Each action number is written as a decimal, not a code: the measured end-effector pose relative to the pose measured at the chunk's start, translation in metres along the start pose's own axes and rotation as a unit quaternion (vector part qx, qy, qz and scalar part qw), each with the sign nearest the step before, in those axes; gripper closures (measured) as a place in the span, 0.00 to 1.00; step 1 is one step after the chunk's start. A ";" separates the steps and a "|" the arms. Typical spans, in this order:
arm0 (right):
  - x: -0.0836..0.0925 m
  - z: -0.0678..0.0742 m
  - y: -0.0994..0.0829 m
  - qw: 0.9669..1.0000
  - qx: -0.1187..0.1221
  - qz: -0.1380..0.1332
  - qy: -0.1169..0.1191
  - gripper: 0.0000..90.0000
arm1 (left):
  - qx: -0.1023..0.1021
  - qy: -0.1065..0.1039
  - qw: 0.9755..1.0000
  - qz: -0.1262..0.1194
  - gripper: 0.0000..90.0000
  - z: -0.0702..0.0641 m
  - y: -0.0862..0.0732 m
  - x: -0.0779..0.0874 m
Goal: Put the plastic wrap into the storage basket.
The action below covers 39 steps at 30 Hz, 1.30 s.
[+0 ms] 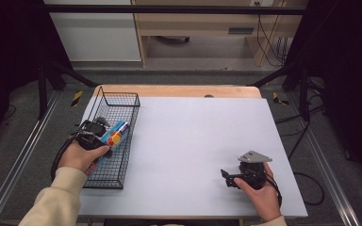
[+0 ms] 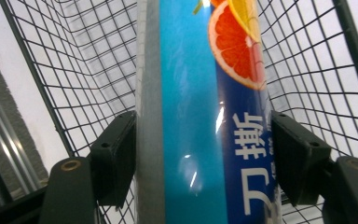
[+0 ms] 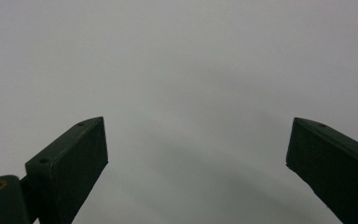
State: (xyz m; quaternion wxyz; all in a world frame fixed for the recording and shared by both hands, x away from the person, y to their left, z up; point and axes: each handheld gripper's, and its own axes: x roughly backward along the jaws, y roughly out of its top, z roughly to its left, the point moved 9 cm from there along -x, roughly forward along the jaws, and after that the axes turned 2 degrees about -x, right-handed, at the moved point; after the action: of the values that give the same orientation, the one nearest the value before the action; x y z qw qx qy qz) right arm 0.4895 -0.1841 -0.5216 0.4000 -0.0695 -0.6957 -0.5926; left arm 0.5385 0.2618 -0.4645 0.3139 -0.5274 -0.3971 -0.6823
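Observation:
A long blue box (image 1: 115, 134) printed with orange and grapefruit slices lies tilted inside the black wire basket (image 1: 119, 94) at the table's left. My left gripper (image 1: 102, 137) reaches into the basket and is shut on this box. In the left gripper view the blue box (image 2: 200, 116) runs upward between the two black pads (image 2: 116, 158), both pressed against its sides, with the basket mesh (image 2: 84, 70) behind. My right gripper (image 1: 227, 178) rests low at the front right of the table, open with nothing in it. The right gripper (image 3: 198, 154) has its jaws wide apart over bare white surface.
The white table sheet (image 1: 198, 136) spreads between the basket and my right hand. A wooden table edge (image 1: 179, 90) runs along the far side. Black frame struts (image 1: 56, 75) stand at both far corners, and cables (image 1: 306, 188) trail off the right edge.

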 end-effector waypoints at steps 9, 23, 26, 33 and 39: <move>0.000 0.000 -0.001 1.000 0.000 0.002 0.000 0.06 | -0.012 0.011 1.000 0.010 0.34 -0.003 0.001 -0.001; 0.000 0.001 -0.001 1.000 0.002 0.003 0.001 0.06 | -0.004 0.017 0.999 -0.052 0.32 0.005 0.006 0.010; 0.000 0.000 -0.001 1.000 0.002 0.003 -0.001 0.06 | -0.003 0.029 0.997 -0.078 0.27 0.009 0.008 0.018; 0.001 -0.001 0.000 1.000 0.000 0.001 -0.003 0.06 | -0.010 0.042 0.991 -0.130 0.17 0.000 0.011 0.033; 0.002 -0.002 0.000 1.000 0.002 -0.001 -0.006 0.06 | -0.027 0.049 0.983 -0.178 0.13 -0.022 0.015 0.050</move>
State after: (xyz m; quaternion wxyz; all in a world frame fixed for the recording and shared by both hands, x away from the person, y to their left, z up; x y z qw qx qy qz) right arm 0.4892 -0.1863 -0.5200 0.3950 -0.0718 -0.6991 -0.5916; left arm 0.5288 0.2352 -0.4156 0.1925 -0.4228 -0.4503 -0.7625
